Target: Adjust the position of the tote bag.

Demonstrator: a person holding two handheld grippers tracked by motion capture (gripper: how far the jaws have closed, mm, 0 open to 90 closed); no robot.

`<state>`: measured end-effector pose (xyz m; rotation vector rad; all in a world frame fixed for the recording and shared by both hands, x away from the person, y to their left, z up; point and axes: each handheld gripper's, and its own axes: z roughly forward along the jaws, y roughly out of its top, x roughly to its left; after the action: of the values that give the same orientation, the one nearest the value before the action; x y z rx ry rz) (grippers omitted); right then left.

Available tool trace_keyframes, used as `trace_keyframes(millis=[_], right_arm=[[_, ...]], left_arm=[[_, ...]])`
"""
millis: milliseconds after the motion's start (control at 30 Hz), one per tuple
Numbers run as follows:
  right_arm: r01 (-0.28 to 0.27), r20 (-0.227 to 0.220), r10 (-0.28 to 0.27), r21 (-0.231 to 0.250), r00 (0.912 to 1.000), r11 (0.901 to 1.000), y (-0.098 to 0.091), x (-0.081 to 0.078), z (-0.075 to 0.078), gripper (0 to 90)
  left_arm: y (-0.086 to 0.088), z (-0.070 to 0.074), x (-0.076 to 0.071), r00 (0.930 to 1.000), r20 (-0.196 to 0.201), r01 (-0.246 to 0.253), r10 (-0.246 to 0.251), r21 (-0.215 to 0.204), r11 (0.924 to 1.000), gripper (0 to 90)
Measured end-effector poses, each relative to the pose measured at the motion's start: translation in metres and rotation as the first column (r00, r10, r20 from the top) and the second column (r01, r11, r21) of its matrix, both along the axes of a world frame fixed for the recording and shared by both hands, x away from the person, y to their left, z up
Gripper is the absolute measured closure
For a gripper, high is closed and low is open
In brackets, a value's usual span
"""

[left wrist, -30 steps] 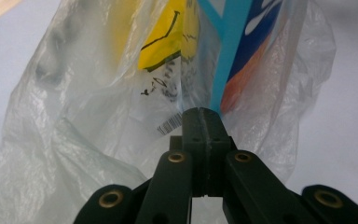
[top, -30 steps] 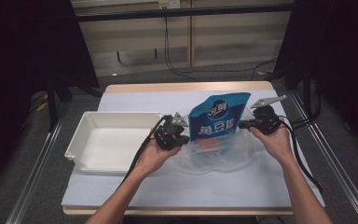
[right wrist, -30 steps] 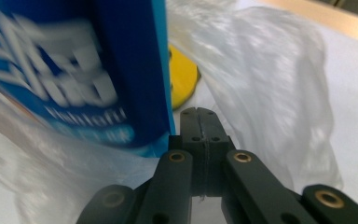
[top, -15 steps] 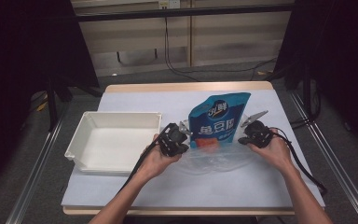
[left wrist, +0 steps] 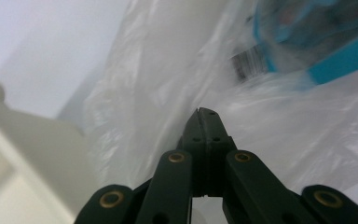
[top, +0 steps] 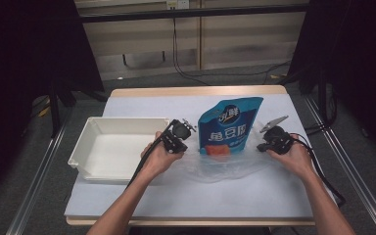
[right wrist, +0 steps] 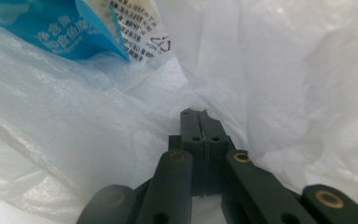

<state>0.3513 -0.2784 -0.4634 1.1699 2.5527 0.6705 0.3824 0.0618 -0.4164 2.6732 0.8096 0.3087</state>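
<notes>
Standing upright at the middle of the surface [top: 142, 203], the blue pouch [top: 228, 126] has its long axis vertical, top edge up, bottom inside the clear plastic bag [top: 215, 166]. I hold the left tool [left wrist: 206, 122] and right tool [right wrist: 199, 122] low at either side, each clenched on bag film. A white tray [top: 90, 147] lies left, just beside.
</notes>
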Motion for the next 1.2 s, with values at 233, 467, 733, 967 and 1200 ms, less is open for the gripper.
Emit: trace_keyframes(millis=[233,467,733,967,1200], right_arm=[[0.032,0.010,-0.032,0.016,0.9994,0.9994,-0.011,-0.003,-0.001,90.0],[0.061,0.026,-0.062,0.006,0.9978,0.9981,-0.027,-0.008,-0.002,90.0],[0.133,0.041,-0.132,-0.006,0.9904,0.9911,-0.038,-0.015,-0.002,90.0],[0.081,0.091,-0.088,0.084,0.9919,0.9932,-0.020,-0.022,0.011,90.0],[-0.019,0.134,0.007,0.087,0.9909,0.9960,0.016,-0.028,0.025,90.0]], left_arm=[[0.003,-0.010,0.016,0.9993,-0.036,-0.008,0.010,0.056,0.9984,90.0],[0.004,-0.009,0.021,0.9982,-0.022,-0.054,0.056,0.057,0.9969,90.0],[0.011,-0.002,0.038,0.9937,-0.063,-0.094,0.093,-0.009,0.9955,90.0],[0.013,0.002,0.038,0.9928,-0.119,-0.034,0.016,-0.152,0.9879,90.0],[-0.003,0.006,0.042,0.9900,-0.133,0.020,-0.047,-0.202,0.9792,90.0]])
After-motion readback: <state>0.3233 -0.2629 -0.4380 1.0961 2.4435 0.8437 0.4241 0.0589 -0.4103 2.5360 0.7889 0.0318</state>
